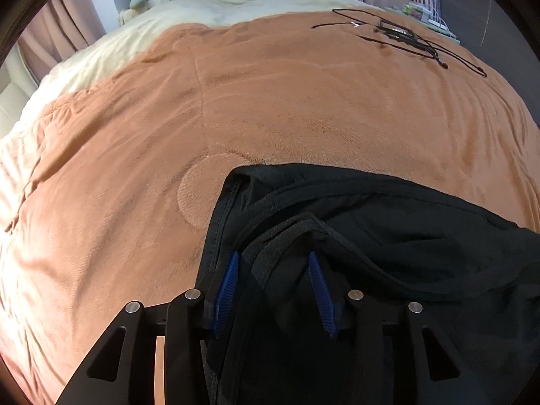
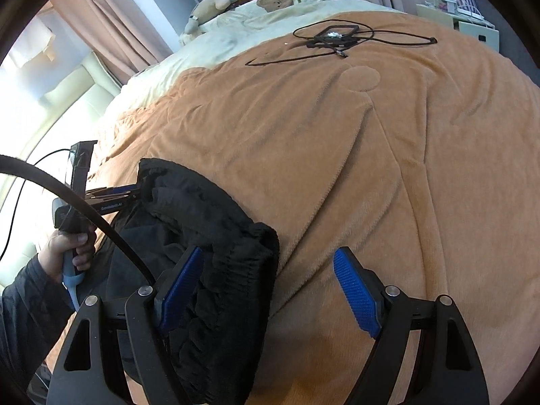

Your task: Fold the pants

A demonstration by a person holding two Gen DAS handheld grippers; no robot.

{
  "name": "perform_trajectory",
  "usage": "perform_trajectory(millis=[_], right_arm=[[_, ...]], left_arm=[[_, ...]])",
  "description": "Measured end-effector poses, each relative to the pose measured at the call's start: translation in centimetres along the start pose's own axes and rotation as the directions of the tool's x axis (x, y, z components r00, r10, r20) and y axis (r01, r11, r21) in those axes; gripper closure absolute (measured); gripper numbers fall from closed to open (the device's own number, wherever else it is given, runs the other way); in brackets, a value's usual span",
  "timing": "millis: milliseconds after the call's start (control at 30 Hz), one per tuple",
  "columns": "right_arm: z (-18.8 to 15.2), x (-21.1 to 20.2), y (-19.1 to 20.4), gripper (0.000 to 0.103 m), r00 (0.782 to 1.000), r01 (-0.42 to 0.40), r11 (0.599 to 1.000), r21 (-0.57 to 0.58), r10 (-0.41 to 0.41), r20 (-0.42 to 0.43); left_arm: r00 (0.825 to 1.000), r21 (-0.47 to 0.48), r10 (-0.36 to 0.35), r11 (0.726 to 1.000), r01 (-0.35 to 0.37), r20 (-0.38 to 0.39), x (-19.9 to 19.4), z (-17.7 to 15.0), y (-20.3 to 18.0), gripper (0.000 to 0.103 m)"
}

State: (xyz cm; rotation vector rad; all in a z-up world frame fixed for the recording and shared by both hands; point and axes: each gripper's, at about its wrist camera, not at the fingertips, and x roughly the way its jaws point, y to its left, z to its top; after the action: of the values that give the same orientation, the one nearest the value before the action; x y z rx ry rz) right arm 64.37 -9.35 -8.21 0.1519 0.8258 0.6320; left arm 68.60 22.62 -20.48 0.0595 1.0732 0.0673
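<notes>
Black pants [image 1: 388, 236] lie bunched on the brown blanket at the bed's near edge. My left gripper [image 1: 275, 256] has its blue pads apart with a fold of the pants' hem between and over them. In the right wrist view the pants' elastic waistband [image 2: 219, 236] lies against the left pad [image 2: 179, 290] of my right gripper [image 2: 270, 263], whose jaws are wide open. The right pad [image 2: 357, 297] hangs over bare blanket. The left gripper [image 2: 125, 192] shows at the pants' far left end, held by a hand.
A brown plush blanket [image 1: 270, 101] covers the bed. Black cables [image 1: 398, 37] lie at its far right, also in the right wrist view [image 2: 337, 40]. Cream bedding and stuffed toys [image 2: 216, 6] are at the head. A white shelf [image 2: 472, 27] stands beside the bed.
</notes>
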Motion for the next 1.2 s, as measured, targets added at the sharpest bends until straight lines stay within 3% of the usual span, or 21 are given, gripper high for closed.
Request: perform_trajectory(millis=[33,67,133,233,300,333,467,733,967,1033,1100,1167,1200], right_arm=[[0.0,0.0,0.1,0.023,1.0,0.001,1.0,-0.006,-0.001,0.001],[0.0,0.0,0.2,0.024,1.0,0.003,1.0,-0.011,-0.003,0.004],[0.0,0.0,0.4,0.031,1.0,0.006,1.0,-0.026,-0.005,0.007],[-0.1,0.2,0.8,0.044,1.0,0.008,0.999,-0.051,-0.009,-0.012],[-0.3,0.4,1.1,0.063,1.0,0.005,0.998,-0.07,-0.007,-0.028],[-0.3,0.4,1.2,0.078,0.999,0.005,0.997,-0.079,-0.008,-0.036],[-0.1,-0.1,2.0,0.092,0.999,0.028,0.993,-0.112,-0.03,-0.017],[0.4,-0.8,2.3,0.094,0.998,0.055,0.994,-0.09,-0.052,0.036],[0.7,1.0,2.5,0.094,0.994,0.103,0.992,-0.068,-0.101,0.042],[0.7,1.9,2.5,0.093,0.994,0.11,0.992,-0.064,-0.109,0.023],[0.7,2.3,2.4,0.09,0.995,0.096,0.994,-0.046,-0.096,0.002],[0.6,1.6,2.0,0.075,0.998,0.064,0.998,-0.019,-0.064,0.009],[0.8,1.2,1.8,0.066,0.998,0.056,0.998,-0.013,-0.056,0.015]], left_arm=[[1.0,-0.002,-0.004,1.0,0.004,0.001,0.1,0.0,0.0,0.061],[1.0,-0.004,-0.013,1.0,0.013,0.002,0.0,0.1,-0.1,0.076],[1.0,-0.011,-0.03,0.999,0.03,-0.002,-0.3,0.0,0.1,0.092],[1.0,-0.006,-0.009,1.0,0.009,0.018,-1.5,0.1,0.2,0.094],[0.999,-0.013,-0.005,1.0,0.006,0.038,-2.5,0.1,0.5,0.095],[0.999,-0.019,-0.003,1.0,0.004,0.055,-3.3,0.3,0.7,0.095],[0.995,-0.029,0.022,0.999,-0.02,0.094,-4.9,1.2,0.9,0.095],[0.989,-0.045,0.067,0.997,-0.062,0.132,-4.5,3.8,0.1,0.095],[0.99,-0.051,0.107,0.993,-0.103,0.091,-0.8,5.0,-0.3,0.094],[0.991,-0.045,0.133,0.99,-0.132,0.03,1.1,4.9,-0.4,0.088],[0.989,-0.037,0.149,0.988,-0.148,0.023,1.5,4.7,-0.5,0.083],[0.987,-0.06,0.162,0.985,-0.16,0.02,0.8,4.5,0.1,0.06],[0.987,-0.07,0.162,0.985,-0.161,0.017,0.5,4.5,0.3,0.055]])
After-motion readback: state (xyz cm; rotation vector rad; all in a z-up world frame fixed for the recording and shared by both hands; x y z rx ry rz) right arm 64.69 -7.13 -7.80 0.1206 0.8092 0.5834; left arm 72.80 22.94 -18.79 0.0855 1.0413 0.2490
